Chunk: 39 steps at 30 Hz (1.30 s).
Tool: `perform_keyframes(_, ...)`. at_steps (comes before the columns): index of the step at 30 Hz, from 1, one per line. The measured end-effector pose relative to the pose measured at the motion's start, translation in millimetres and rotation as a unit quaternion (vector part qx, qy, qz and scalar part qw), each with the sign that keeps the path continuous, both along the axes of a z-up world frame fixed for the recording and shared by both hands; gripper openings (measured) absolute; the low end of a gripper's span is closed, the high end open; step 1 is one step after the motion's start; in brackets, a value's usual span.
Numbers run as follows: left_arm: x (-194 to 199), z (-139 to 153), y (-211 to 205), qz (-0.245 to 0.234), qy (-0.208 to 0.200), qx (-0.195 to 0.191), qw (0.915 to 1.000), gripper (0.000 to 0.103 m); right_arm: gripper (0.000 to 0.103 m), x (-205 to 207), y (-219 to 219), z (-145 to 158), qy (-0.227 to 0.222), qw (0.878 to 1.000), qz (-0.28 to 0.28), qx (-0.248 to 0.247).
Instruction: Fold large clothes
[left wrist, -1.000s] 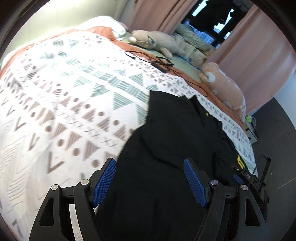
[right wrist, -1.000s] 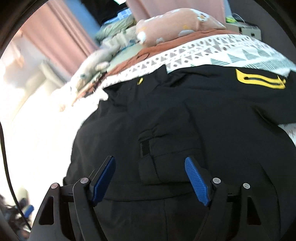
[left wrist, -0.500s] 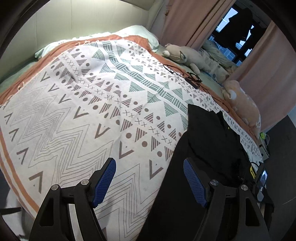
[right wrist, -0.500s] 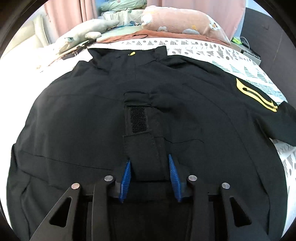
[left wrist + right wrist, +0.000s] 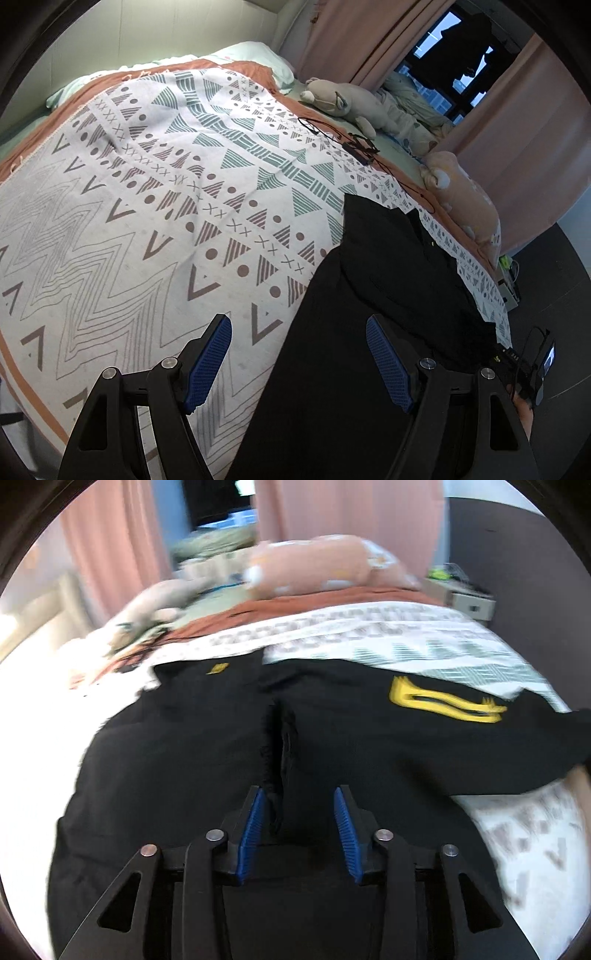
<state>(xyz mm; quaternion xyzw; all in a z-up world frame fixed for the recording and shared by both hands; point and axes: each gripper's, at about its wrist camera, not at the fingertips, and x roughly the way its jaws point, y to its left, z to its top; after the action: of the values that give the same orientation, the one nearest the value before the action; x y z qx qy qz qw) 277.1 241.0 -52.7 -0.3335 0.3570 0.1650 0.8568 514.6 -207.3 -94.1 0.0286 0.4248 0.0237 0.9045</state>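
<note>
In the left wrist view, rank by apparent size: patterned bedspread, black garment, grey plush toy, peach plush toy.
1. patterned bedspread
2. black garment, enlarged by nearness to the camera
3. grey plush toy and peach plush toy look alike; not ranked.

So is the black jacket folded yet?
Not yet: the jacket lies mostly spread on the bedspread, with only a ridge of cloth gathered at the right gripper.

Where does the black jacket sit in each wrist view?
Left wrist: black jacket fills the lower right, lying on the patterned blanket, partly between the open fingers.
Right wrist: the jacket spans the middle and bottom, yellow logo at upper right.
Shared landmark: the pink plush beyond the collar, by the pink curtain.
</note>
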Motion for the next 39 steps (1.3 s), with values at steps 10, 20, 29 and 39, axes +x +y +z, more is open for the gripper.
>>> perform_keyframes(10,76.5,-30.8,-29.0,-0.046,0.007,-0.017,0.9988,0.076,0.041,-0.2,-81.8,-41.1,0.089,0.973,-0.032,0.212)
perform_keyframes(20,115.5,-72.0,-38.7,-0.032,0.035,-0.004,0.9989,0.076,0.015,35.9,-55.5,-93.5,0.129,0.961,-0.025,0.243)
perform_keyframes(29,121.0,-72.5,-45.5,-0.021,0.029,0.012,0.9993,0.076,0.009,54.9,-74.3,-87.0,0.093,0.966,-0.07,0.23)
perform_keyframes(39,103.9,-29.7,-72.6,-0.023,-0.012,0.055,0.9982,0.093,0.065,23.3,-78.7,-51.1,0.044,0.976,-0.044,0.209)
